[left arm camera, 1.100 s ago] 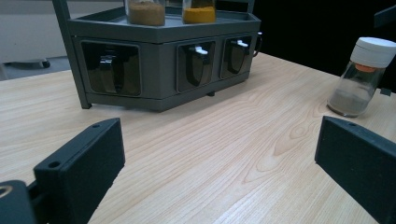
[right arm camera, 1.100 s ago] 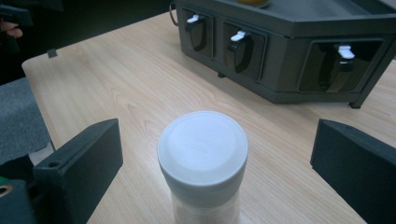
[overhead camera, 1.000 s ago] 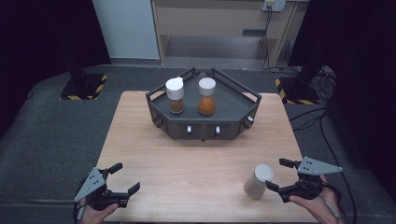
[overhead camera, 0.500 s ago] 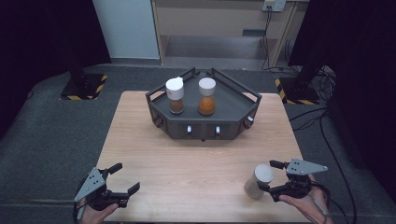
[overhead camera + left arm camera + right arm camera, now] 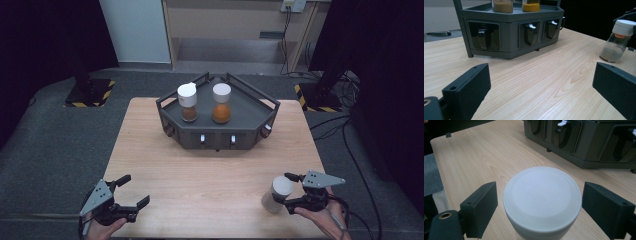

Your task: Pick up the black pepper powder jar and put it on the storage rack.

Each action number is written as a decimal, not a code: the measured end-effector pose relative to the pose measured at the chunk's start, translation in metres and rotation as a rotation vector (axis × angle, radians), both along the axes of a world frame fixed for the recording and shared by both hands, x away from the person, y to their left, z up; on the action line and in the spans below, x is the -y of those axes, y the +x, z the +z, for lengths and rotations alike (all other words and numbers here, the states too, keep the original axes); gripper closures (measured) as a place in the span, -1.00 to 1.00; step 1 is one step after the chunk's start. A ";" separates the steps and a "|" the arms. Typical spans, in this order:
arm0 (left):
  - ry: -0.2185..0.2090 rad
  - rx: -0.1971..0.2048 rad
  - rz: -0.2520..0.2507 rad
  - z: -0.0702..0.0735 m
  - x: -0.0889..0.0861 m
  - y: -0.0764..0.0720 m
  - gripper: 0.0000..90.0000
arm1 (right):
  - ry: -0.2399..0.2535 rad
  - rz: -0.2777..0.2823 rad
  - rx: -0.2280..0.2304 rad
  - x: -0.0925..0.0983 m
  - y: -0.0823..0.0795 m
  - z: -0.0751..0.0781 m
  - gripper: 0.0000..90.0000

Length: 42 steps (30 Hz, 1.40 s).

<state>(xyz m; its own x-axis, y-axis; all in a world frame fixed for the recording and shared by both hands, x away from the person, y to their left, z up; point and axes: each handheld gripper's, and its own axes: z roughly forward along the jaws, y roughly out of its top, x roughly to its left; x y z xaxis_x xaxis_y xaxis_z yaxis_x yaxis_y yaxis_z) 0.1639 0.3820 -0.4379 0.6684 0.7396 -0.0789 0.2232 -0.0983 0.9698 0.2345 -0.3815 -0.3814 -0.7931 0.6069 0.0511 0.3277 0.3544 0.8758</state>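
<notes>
A glass spice jar (image 5: 276,194) with a white lid and greyish powder stands near the table's front right; it is also the jar (image 5: 616,41) in the left gripper view. My right gripper (image 5: 287,191) reaches in from the right, one jaw on each side of the lid (image 5: 542,200). Its jaws have just been closing, and a narrow gap shows beside each pad, so it is open. My left gripper (image 5: 135,190) rests at the front left, open wide (image 5: 541,87) with nothing between its jaws.
A dark grey spice rack (image 5: 217,139) stands at the table's far middle. On its top are a white-lidded jar of brown spice (image 5: 188,102) and one of orange spice (image 5: 221,104). Its front wall (image 5: 511,32) has latch-like recesses. Bare wood lies between rack and grippers.
My right gripper has moved left and down to the jar, and its jaws have narrowed around the lid. The left gripper and the jar have not moved.
</notes>
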 end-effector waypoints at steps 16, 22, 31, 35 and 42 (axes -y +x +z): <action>0.005 -0.004 -0.003 0.000 0.000 0.001 -0.98 | -0.023 0.006 0.037 -0.003 -0.003 -0.008 -0.25; 0.005 -0.004 -0.002 0.000 0.000 0.001 -0.98 | -0.015 0.003 0.034 -0.003 -0.003 -0.009 -0.25; 0.002 -0.005 0.000 0.000 0.000 0.001 -0.98 | 0.004 -0.001 0.009 -0.001 0.000 -0.007 -0.26; 0.001 -0.004 0.000 0.000 0.000 0.000 -0.98 | -0.004 0.000 0.009 -0.002 0.000 -0.005 -0.25; 0.003 -0.006 -0.003 0.000 0.000 0.001 -0.98 | -0.033 -0.012 0.029 -0.006 -0.003 -0.001 -0.25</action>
